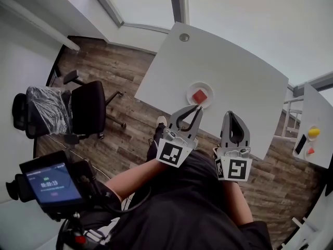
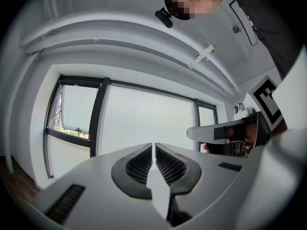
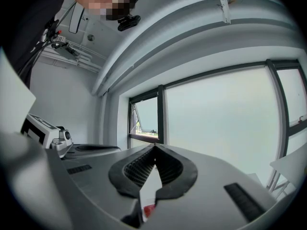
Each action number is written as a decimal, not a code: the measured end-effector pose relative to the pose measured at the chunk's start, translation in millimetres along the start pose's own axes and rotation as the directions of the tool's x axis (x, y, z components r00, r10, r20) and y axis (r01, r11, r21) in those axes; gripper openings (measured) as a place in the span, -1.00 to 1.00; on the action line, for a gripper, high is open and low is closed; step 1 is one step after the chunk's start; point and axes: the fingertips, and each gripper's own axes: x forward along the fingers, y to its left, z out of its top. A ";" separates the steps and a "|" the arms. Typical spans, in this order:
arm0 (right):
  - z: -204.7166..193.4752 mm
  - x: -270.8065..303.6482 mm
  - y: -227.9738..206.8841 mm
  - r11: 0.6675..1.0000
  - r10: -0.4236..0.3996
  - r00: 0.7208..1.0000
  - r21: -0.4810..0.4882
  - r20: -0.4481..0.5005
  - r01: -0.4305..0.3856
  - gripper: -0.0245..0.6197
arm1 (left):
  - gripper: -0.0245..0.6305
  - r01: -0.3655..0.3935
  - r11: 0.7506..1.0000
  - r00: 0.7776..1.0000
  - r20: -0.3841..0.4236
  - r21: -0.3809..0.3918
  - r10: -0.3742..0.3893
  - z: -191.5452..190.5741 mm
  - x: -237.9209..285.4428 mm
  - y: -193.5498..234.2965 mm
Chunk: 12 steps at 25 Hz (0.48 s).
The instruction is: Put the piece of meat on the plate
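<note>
The piece of meat (image 1: 200,96) sits on the plate (image 1: 207,86) at the desk (image 1: 234,66) near edge, just past the left hand-held gripper (image 1: 197,108), nearly closed and empty. The right hand-held gripper (image 1: 231,114) is closed; both are level.

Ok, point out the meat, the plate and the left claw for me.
meat (image 1: 200,96), head view, centre of the red piece.
plate (image 1: 207,88), head view, bare white rim at upper right.
left claw (image 1: 198,108), head view, between its fingertips.
</note>
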 end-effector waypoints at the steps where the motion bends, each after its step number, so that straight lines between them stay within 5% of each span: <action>1: -0.3 -0.4 0.6 1.000 0.001 1.000 -0.003 -0.002 -0.001 -0.91 | -0.91 -0.001 1.000 1.000 0.000 0.002 0.001 0.3 -0.5 -0.4; 12: 4.0 -3.4 14.4 0.998 0.054 0.998 -0.020 0.027 -0.053 -0.91 | -0.91 -0.003 1.000 1.000 0.011 -0.006 0.003 4.7 -2.1 -2.4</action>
